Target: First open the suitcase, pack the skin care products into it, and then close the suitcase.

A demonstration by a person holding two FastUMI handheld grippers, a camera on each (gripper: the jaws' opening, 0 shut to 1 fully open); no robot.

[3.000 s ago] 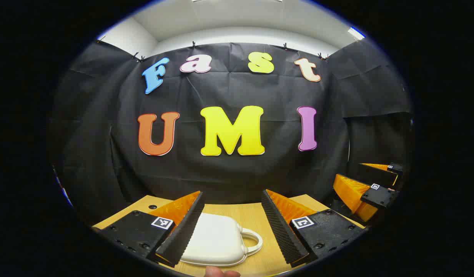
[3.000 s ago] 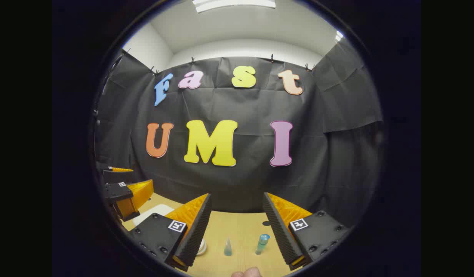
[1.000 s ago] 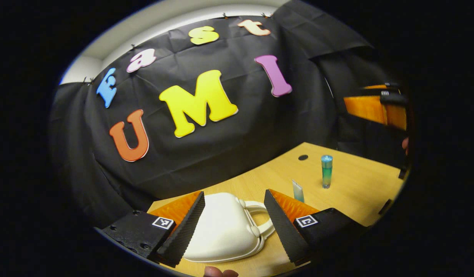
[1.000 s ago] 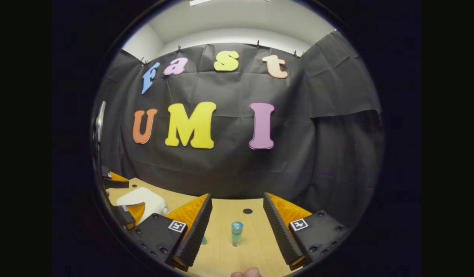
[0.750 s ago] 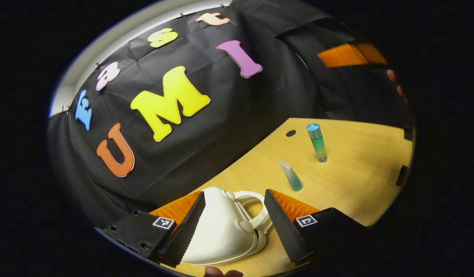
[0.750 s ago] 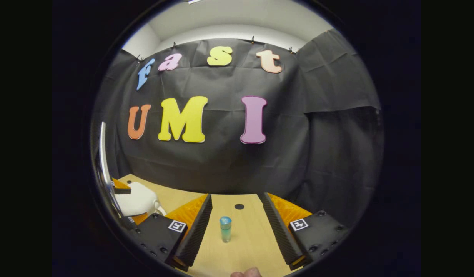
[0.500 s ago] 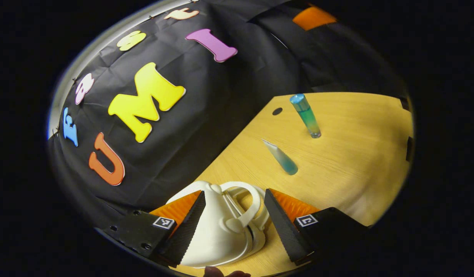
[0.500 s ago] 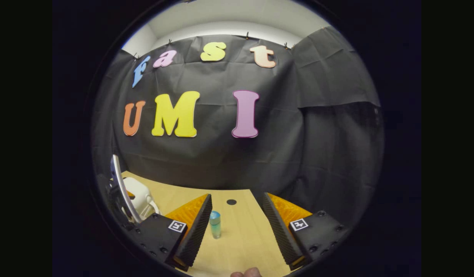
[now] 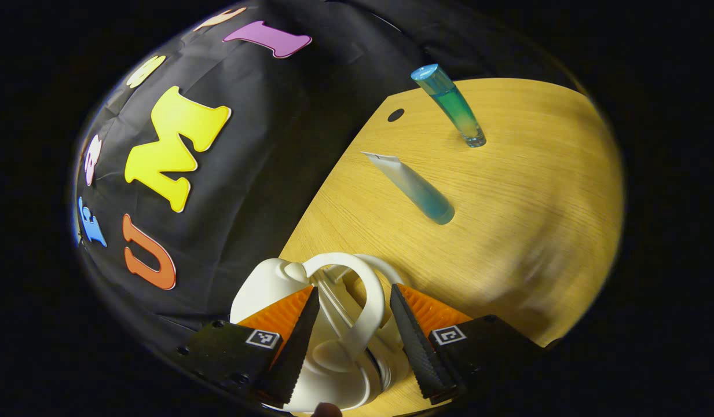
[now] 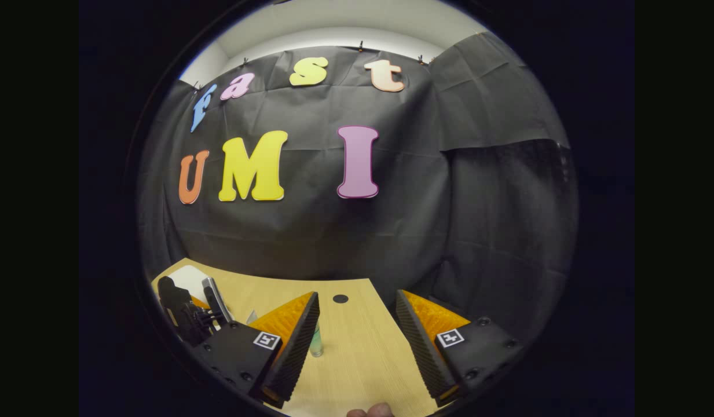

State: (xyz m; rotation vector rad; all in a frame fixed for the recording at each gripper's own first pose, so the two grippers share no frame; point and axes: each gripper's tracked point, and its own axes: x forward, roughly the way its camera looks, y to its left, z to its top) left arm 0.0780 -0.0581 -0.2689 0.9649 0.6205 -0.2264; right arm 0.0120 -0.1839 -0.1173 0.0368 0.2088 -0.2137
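A small white suitcase [image 9: 264,284] lies shut on the wooden table [image 9: 536,191], at the bottom of the left gripper view. Its looped handle [image 9: 373,295] stands between the fingers of my left gripper [image 9: 354,289], which is open and rolled over to the side. Farther off stand a blue-green tube [image 9: 413,188] on its cap and an upright blue-green bottle [image 9: 453,107]. My right gripper [image 10: 357,294] hangs open above the table with nothing in it. The bottle [image 10: 316,346] shows partly behind its left finger. The suitcase [image 10: 186,277] sits at the far left.
A dark round hole [image 9: 395,114] marks the table near its back edge, also seen as a hole [image 10: 340,299] ahead of the right gripper. The black cloth wall rises right behind the table. The left gripper's black body [image 10: 186,313] stands over the suitcase.
My left gripper has rolled further sideways and come down onto the suitcase, its fingers now either side of the handle. My right gripper has swung right, so the bottle slid behind its left finger.
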